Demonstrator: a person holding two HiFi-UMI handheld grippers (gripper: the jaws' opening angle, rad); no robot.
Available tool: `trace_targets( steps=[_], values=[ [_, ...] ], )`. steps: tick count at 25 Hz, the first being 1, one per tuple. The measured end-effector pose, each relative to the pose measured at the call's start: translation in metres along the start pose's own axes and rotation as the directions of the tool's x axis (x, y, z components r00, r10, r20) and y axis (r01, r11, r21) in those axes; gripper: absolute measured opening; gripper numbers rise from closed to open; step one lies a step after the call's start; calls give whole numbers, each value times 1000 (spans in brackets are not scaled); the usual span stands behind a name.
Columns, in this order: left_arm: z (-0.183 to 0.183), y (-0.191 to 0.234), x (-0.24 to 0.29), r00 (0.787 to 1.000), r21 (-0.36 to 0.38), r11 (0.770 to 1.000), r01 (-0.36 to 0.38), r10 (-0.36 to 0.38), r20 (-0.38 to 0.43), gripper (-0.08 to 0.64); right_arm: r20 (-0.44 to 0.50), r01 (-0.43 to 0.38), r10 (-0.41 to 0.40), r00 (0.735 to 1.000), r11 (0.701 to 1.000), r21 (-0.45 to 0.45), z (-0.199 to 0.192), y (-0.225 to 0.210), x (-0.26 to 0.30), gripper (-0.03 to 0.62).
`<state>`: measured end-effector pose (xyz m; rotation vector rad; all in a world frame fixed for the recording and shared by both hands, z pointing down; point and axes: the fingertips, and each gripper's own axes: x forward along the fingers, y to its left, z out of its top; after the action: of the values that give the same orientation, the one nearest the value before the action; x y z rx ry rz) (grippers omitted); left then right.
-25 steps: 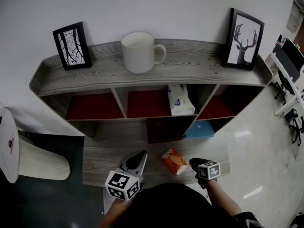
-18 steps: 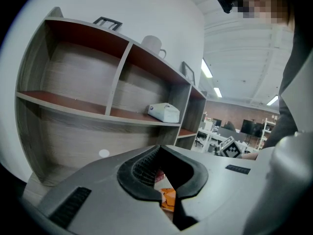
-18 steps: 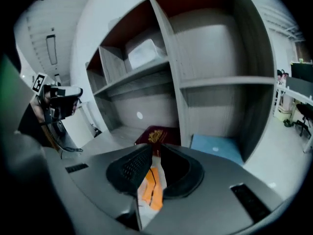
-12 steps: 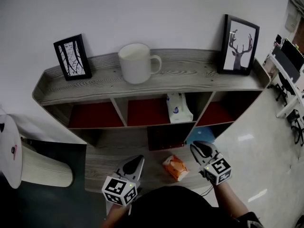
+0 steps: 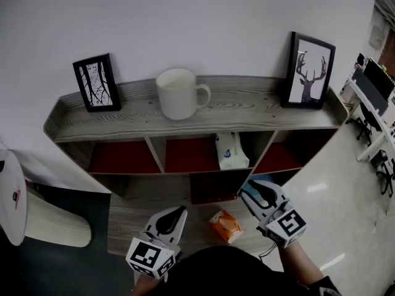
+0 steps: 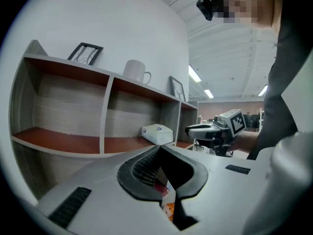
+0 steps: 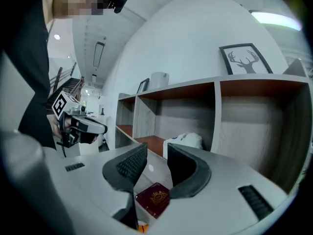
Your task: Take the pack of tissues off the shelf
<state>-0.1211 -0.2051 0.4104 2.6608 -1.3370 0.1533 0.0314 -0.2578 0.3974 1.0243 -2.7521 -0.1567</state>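
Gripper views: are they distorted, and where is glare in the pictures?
Left gripper view: strong fisheye, dark corners, the shelf bends; ceiling lights glare. Right gripper view: same fisheye, a bright ceiling lamp. Head view: even light, reflections on the glossy floor.

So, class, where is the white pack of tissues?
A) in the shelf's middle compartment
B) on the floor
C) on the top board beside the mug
A: the pack of tissues stands in the shelf's middle compartment, below the mug.
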Motion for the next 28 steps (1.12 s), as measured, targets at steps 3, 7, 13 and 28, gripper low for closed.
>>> trace_targets(
  steps=[3, 7, 13, 28],
  values=[
    [1, -2, 2, 1000, 2, 1000, 4, -4, -2, 12, 20, -10, 10, 1000, 1000, -19, 10, 8, 2, 87],
    [0, -9, 3, 1000, 1, 1000, 12, -12, -2, 12, 19, 18, -18, 1000, 1000, 8, 10, -1, 2, 99],
    [-11, -6, 5, 1000, -16, 1000, -1, 1, -13, 12, 8, 16, -17, 1000, 999, 41, 11, -10, 8, 203],
    [-17, -16, 21, 999, -32, 999, 20, -21, -33, 13, -86, 41, -34, 996, 996, 76, -5, -35, 50, 270]
  ],
)
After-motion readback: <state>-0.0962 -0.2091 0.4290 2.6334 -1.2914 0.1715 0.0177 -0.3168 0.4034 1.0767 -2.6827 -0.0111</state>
